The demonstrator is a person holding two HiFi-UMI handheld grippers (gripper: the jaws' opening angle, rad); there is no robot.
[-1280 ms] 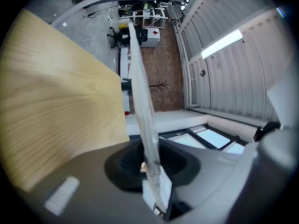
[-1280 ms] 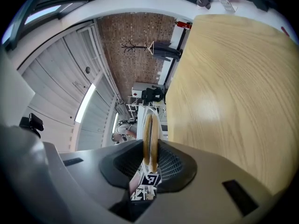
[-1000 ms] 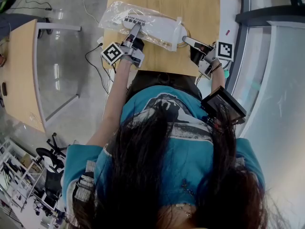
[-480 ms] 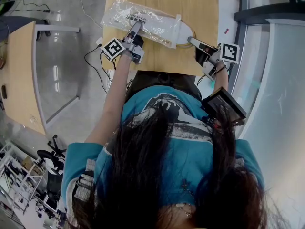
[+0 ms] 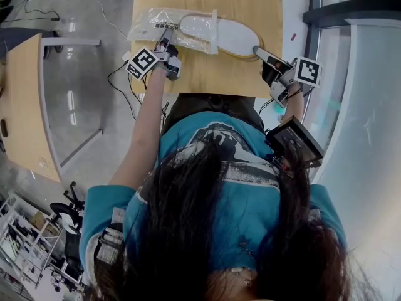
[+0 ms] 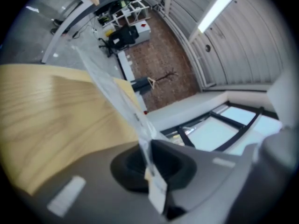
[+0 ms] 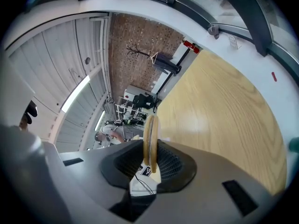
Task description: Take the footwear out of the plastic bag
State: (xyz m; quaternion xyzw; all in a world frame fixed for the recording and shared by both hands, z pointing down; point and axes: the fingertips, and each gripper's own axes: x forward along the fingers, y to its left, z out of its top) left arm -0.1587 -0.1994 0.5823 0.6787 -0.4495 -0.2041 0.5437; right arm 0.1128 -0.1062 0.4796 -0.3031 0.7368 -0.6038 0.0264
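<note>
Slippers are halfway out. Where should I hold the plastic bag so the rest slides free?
Pinch the bag on its flat, seemingly empty film toward the closed left end, coming from the near edge of the table. The slippers fill the half by the mouth, so gripping there would likely clamp them. The left tool is shut on that near edge; the right tool holds the slippers' end.

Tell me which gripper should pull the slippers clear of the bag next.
Right. The right gripper is clamped on the exposed end of the slippers, while the left gripper is shut on the plastic bag, anchoring it.
</note>
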